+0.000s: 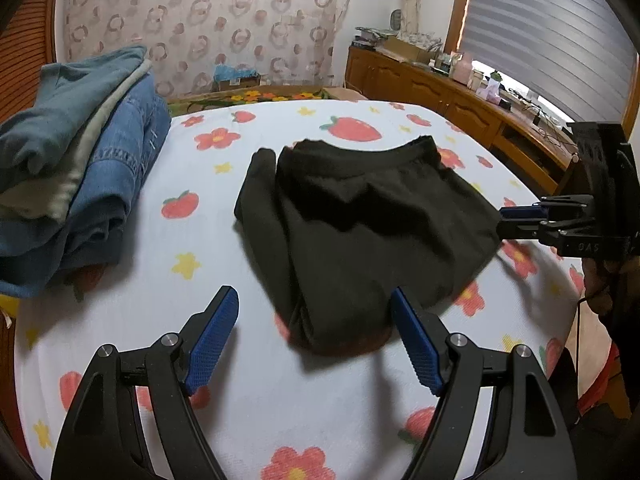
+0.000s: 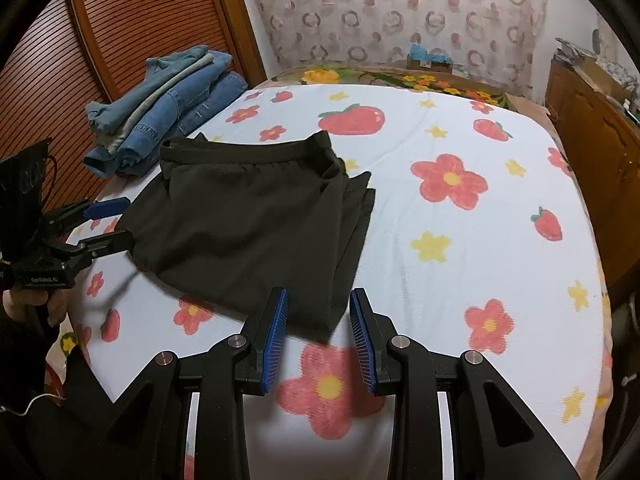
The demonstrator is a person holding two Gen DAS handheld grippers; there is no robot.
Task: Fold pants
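Black pants (image 1: 360,232) lie folded into a compact bundle on the flowered bed sheet (image 1: 224,240), waistband on the far side. They also show in the right wrist view (image 2: 256,224). My left gripper (image 1: 314,304) is open and empty, its jaws wide apart at the bundle's near corner. My right gripper (image 2: 319,308) is open and empty just short of the bundle's near corner. Each gripper shows in the other's view at a side edge of the pants: the right one (image 1: 516,220) and the left one (image 2: 116,220).
A stack of folded denim and teal clothes (image 1: 76,168) sits at the bed's far left, also in the right wrist view (image 2: 168,108). A wooden cabinet (image 1: 460,100) with clutter runs along the right under a window. A slatted wooden door (image 2: 80,52) stands left.
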